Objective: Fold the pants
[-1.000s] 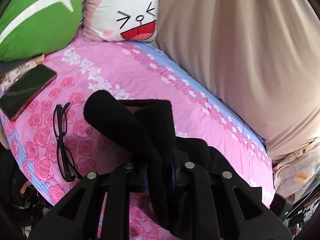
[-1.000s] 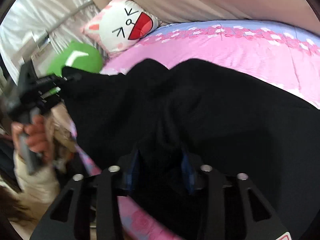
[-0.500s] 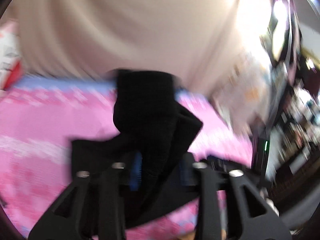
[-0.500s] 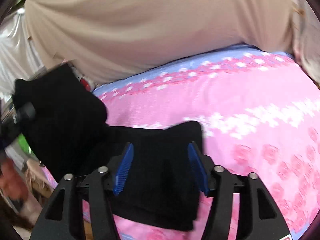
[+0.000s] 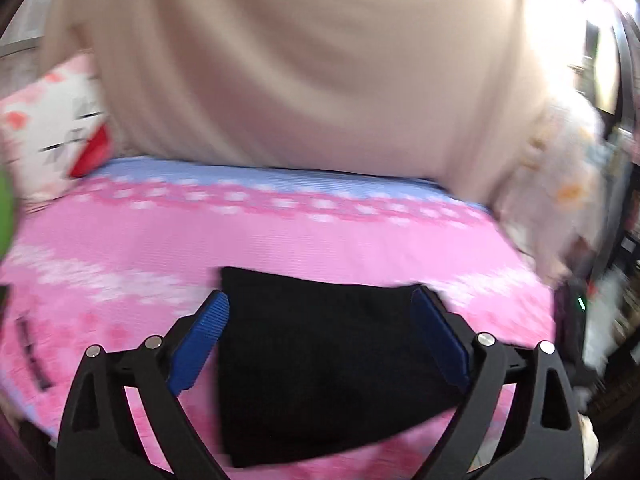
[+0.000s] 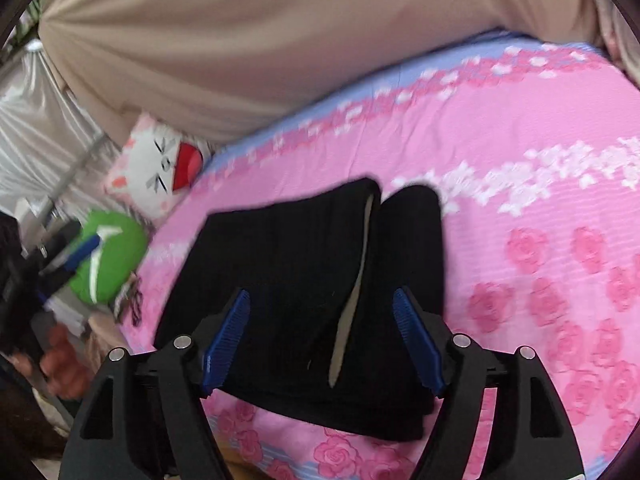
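Observation:
The black pants [image 5: 320, 360] lie folded in a flat stack on the pink rose-print sheet [image 5: 280, 240]. My left gripper [image 5: 320, 298] hovers over them with its jaws opening wide; the blue pads stand clear of the cloth on both sides. In the right wrist view the pants [image 6: 300, 280] show two folded halves with a pale strip of lining between them. My right gripper [image 6: 320, 296] is above their near part, jaws opening, pads not pressing on the fabric. The left gripper [image 6: 68, 260] and the hand holding it show blurred at the left edge of that view.
A big beige quilt [image 6: 280, 40] is heaped along the far side of the bed. A cat-face cushion [image 6: 160, 164] and a green cushion [image 6: 108, 256] sit at the head end. Cluttered shelves [image 5: 616, 280] stand past the foot. The sheet's near edge runs just under the pants.
Both grippers had the pants pinched and lifted; they carried them across, laid them down folded, and both pairs of jaws have spread apart off the cloth.

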### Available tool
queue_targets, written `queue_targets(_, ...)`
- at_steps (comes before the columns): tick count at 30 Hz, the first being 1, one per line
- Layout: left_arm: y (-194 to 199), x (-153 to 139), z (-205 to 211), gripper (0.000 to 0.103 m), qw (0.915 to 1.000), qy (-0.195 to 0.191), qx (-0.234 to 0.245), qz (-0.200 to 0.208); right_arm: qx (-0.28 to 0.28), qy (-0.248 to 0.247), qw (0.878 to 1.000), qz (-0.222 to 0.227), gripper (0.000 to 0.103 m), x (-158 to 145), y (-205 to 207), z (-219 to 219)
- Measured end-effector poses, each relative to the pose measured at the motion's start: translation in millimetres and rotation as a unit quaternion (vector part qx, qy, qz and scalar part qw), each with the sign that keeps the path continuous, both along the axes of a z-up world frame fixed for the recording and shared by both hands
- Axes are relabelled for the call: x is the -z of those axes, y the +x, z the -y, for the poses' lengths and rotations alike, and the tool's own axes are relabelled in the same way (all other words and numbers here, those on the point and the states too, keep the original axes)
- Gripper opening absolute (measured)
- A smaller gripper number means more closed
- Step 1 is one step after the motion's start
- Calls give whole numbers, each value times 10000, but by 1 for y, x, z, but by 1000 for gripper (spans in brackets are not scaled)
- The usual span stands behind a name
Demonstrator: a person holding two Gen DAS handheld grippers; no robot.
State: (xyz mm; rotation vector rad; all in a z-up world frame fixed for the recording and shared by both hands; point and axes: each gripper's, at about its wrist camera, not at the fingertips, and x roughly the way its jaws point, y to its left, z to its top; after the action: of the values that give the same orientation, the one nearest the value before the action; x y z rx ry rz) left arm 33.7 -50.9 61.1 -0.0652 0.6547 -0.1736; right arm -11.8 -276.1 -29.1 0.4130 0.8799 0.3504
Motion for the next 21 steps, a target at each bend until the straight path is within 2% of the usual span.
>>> queue_targets(2,6,5,-21,91,9985,168,-513,-83,-172,-58,9997,-143,74,15,7,-17)
queue_targets(4,8,13,-37,91,9959,265,-854,-160,-100,-236,9996,-80,74,22,10,-27)
queue_targets(5,9,17,-44,91,9946,291,-974,-202,-41,-397,9992,-28,63,24,12,-34)
queue_targets(6,11,21,-51,91,9930,315,-1108,-244,23,-546,9985,-10,35,22,12,-38)
queue_targets(7,10,22,-55,91,9922,310,-1173,-273,-29,-518,9986,-24,34,20,13,-41)
queue_targets(8,12,25,-57,91,9918,264,-1209,-314,-144,-242,9996,60,32,11,11,-42)
queue_targets(9,11,26,-59,91,9918,244,-1210,-324,-134,-288,9993,199,27,1,8,-43)
queue_targets(10,10,25,-63,91,9916,237,-1235,-310,-93,-485,9976,478,12,-20,-1,-45)
queue_targets(12,10,26,-62,91,9920,268,-1204,-276,-93,-432,9963,735,11,-44,-13,-39)
queue_targets(14,9,30,-56,91,9926,296,-1132,-329,-22,-707,9943,797,12,-52,-22,-32)
queue_targets(15,11,37,-53,91,9930,296,-1063,-421,61,-860,9940,677,13,-43,-21,-28)
queue_targets(17,17,48,-49,91,9930,310,-979,-583,70,-1105,9937,-144,19,8,-7,-22)
queue_targets(18,19,54,-48,91,9929,300,-935,-665,68,-990,9948,-242,20,18,-5,-19)
queue_targets(19,21,59,-44,91,9929,308,-868,-747,200,-705,9973,-73,23,17,-10,-13)
queue_targets(20,22,61,-41,91,9929,350,-830,-775,287,-486,9983,-115,28,9,-13,-9)
queue_targets(21,22,64,-38,91,9929,392,-785,-798,331,-490,9982,-39,40,0,-14,-8)
